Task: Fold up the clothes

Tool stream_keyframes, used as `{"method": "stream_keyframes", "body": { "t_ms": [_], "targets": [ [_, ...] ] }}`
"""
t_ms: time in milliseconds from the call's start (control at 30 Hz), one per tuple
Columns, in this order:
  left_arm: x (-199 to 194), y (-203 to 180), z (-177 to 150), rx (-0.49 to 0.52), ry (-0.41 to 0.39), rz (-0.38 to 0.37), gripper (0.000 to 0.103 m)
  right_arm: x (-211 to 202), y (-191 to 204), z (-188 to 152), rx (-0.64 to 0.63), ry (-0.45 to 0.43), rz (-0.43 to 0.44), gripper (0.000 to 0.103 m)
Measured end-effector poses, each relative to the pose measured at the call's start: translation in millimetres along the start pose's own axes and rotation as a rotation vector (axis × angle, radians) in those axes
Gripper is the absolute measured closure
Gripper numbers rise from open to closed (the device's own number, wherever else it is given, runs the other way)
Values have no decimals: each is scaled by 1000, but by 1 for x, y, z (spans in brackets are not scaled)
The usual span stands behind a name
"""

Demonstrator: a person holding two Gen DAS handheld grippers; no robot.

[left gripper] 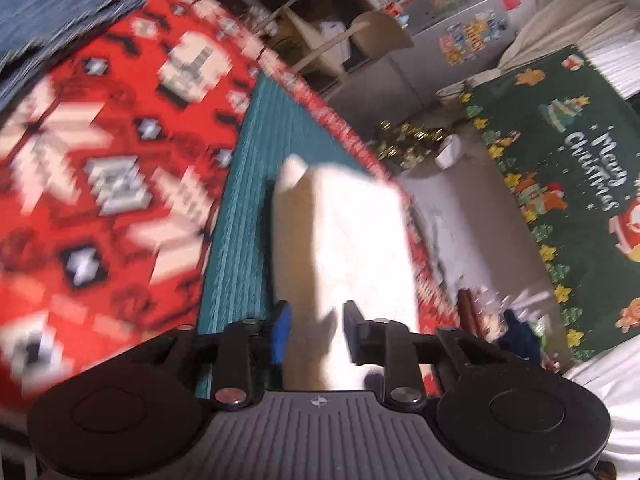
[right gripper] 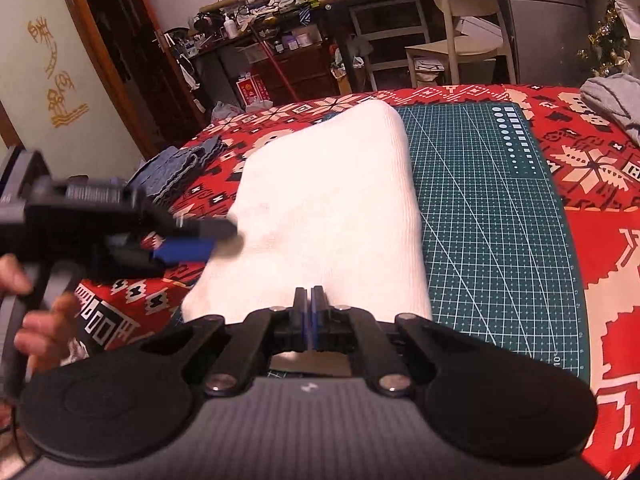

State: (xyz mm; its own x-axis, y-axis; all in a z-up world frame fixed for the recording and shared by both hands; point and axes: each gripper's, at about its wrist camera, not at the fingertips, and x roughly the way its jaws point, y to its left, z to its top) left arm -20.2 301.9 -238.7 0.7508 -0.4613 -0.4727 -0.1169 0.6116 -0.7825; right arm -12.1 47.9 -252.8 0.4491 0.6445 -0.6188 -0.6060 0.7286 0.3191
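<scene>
Blue-padded left gripper point(right gripper: 224, 236) at nine o'clock, jaws parted at the white folded cloth's point(right gripper: 332, 208) left edge (cloth between the fingers, not pinched). Cloth lies centre, half on the red patterned tablecloth point(right gripper: 592, 168), half on the green cutting mat point(right gripper: 488, 216). Right gripper point(right gripper: 309, 300) at six o'clock, clenched on nothing, at the cloth's near hem.

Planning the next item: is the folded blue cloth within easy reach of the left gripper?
Probably yes. The left gripper sits at the white cloth's left edge, and the blue cloth lies just beyond, nothing between.
</scene>
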Motion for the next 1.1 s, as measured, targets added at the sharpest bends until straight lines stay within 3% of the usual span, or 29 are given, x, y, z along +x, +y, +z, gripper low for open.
{"method": "stream_keyframes", "body": {
  "t_ms": [333,433,533,567,633,700,800,867,933,967,1100],
  "targets": [
    [49,41,57,-303,-3,-191,69,2,-4,0,34,0,17,103],
    [56,49,62,-356,-4,-204,84,3,-6,-2,50,4,25,103],
    [47,29,68,-192,-74,-114,92,3,-7,-2,64,9,31,103],
    [41,19,69,-104,-122,-51,103,3,-8,-2,67,11,33,103],
    [29,-1,71,65,-226,81,103,3,-8,-2,73,12,34,103],
    [26,-5,74,97,-232,63,103,3,-8,-2,79,13,35,103],
    [34,-5,78,87,-144,20,103,4,-7,-1,82,19,34,103],
    [37,3,77,17,-105,-11,95,4,-7,-1,89,21,34,103],
    [40,18,76,-89,-70,-69,78,4,-7,-1,93,20,34,103],
    [42,26,74,-140,-52,-98,64,4,-7,-2,93,19,35,103],
    [47,42,68,-294,15,-160,62,5,-8,-2,97,18,40,103]
  ]
}}
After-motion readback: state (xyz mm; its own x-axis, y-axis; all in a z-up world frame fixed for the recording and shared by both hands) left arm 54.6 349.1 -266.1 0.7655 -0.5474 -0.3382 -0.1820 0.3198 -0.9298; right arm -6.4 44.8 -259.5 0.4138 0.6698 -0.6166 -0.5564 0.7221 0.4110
